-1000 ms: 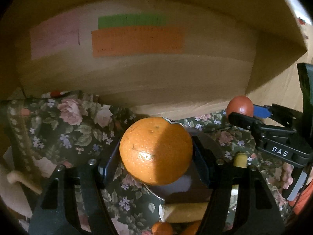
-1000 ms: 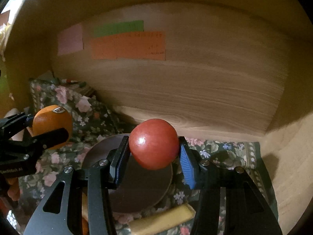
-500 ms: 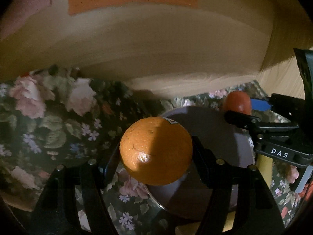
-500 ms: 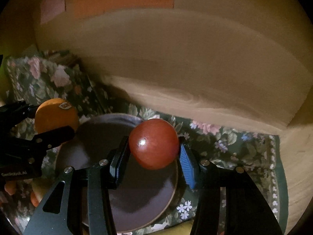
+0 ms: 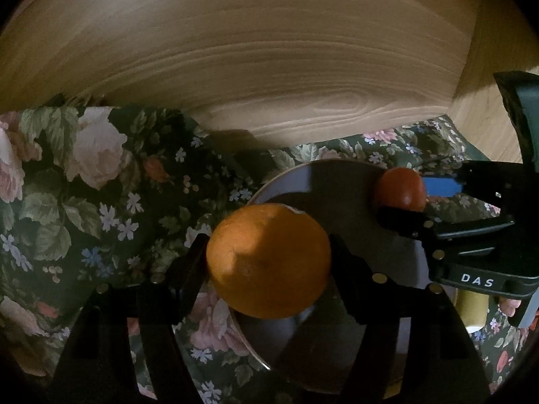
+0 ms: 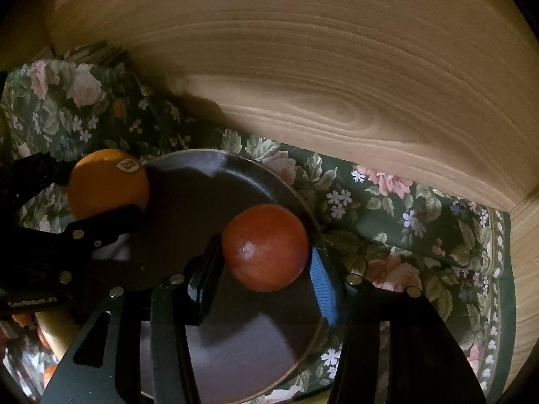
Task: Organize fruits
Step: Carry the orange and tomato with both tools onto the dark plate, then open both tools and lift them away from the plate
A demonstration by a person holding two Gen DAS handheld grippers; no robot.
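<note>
A large orange (image 5: pixel 267 261) sits clamped in my left gripper (image 5: pixel 269 262), held over the left edge of a dark round plate (image 5: pixel 340 185). My right gripper (image 6: pixel 266 249) is shut on a smaller red fruit (image 6: pixel 265 247), which hangs above the right part of that plate (image 6: pixel 188 202). From the right wrist view the orange (image 6: pixel 107 185), with a white sticker, shows at the left in the left gripper (image 6: pixel 97 190). From the left wrist view the red fruit (image 5: pixel 399 189) shows at the right in the right gripper (image 5: pixel 404 192). Whether either fruit touches the plate is hidden.
The plate lies on a dark floral cloth (image 5: pixel 101 185) that bunches up at the left. A wooden wall (image 5: pixel 269 50) rises right behind it, with a side wall (image 6: pixel 525 252) at the right. Yellow items (image 6: pixel 57 333) and small orange fruits (image 6: pixel 50 372) lie near the cloth's front.
Both grippers have sunk and tilted down toward the plate, each still holding its fruit. The coloured paper notes on the wall have slid almost out of view at the top.
</note>
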